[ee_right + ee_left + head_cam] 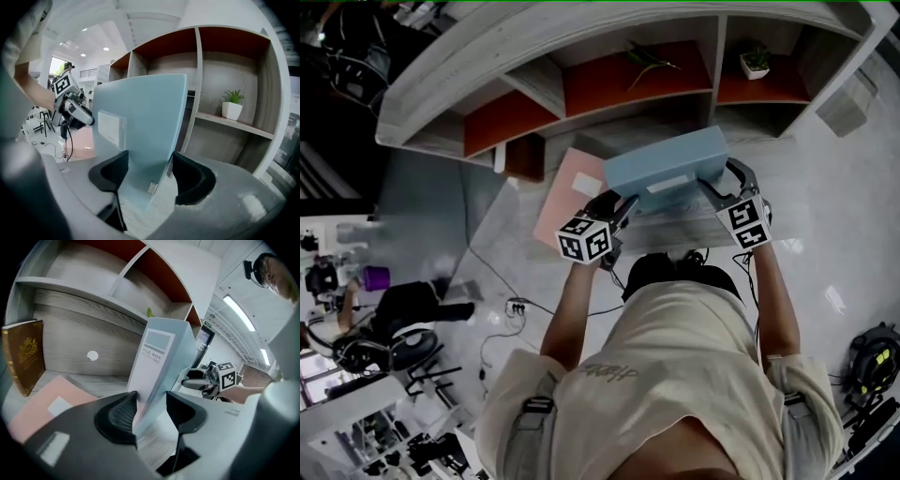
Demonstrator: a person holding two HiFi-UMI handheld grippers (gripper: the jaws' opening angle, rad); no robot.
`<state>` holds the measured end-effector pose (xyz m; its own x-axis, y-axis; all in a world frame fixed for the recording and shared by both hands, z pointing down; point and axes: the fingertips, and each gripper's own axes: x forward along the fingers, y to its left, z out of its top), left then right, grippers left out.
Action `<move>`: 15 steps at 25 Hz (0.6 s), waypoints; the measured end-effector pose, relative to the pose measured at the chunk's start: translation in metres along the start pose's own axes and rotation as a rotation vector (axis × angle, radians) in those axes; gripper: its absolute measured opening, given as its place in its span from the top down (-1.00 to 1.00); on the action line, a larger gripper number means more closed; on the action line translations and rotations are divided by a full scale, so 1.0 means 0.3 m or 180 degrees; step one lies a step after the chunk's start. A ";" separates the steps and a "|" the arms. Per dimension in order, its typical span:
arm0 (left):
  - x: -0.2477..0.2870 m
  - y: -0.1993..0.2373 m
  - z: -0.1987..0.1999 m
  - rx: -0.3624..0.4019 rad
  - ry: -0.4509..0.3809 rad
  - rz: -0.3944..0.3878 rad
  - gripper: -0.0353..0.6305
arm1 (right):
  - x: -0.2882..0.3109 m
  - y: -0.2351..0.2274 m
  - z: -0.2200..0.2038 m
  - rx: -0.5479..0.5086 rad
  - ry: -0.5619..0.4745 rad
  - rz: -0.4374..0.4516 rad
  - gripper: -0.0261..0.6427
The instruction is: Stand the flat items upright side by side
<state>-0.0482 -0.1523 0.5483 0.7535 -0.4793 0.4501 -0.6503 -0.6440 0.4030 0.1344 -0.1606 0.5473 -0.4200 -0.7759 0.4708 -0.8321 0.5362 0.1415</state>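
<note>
Left gripper (pixel 151 403) and right gripper (pixel 149 165) clamp opposite ends of the pale blue rectangular file box (pixel 666 164), seemingly clear of the grey woodgrain counter (pixel 89 380); lower both ends evenly.

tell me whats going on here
A person is gripping a pale blue plastic file box at both ends, with the left gripper and the right gripper each shut on it. The box is in front of the grey wooden shelf unit. A flat pink folder lies on the desk, and a brown hardback book stands upright at the left.
</note>
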 end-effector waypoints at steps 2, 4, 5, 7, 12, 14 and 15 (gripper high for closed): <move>-0.006 -0.007 -0.009 0.0021 -0.0036 -0.0003 0.26 | -0.007 0.005 -0.006 0.0003 -0.0034 0.0004 0.04; -0.005 -0.007 -0.010 0.0040 -0.0088 -0.0003 0.26 | -0.008 0.007 -0.011 0.0052 -0.0069 0.0016 0.04; -0.004 -0.007 -0.010 0.0055 -0.0109 -0.0001 0.26 | -0.008 0.007 -0.014 0.0093 -0.0082 0.0022 0.04; 0.002 -0.010 -0.012 0.0091 -0.0132 -0.0008 0.25 | -0.009 0.006 -0.021 0.0180 -0.0090 0.0017 0.04; -0.002 -0.013 -0.027 0.0172 -0.0041 -0.0092 0.06 | -0.017 0.021 -0.031 0.0236 -0.0058 -0.0032 0.04; 0.004 -0.011 -0.028 0.0242 0.0033 -0.0145 0.00 | -0.022 0.021 -0.034 0.0265 -0.0020 -0.0069 0.04; 0.005 -0.011 -0.026 0.0297 0.0064 -0.0185 -0.06 | -0.026 0.023 -0.036 0.0295 0.0001 -0.0095 0.04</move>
<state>-0.0456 -0.1462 0.5539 0.7869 -0.4281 0.4444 -0.5931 -0.7235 0.3532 0.1359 -0.1473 0.5541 -0.3945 -0.7910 0.4677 -0.8742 0.4798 0.0741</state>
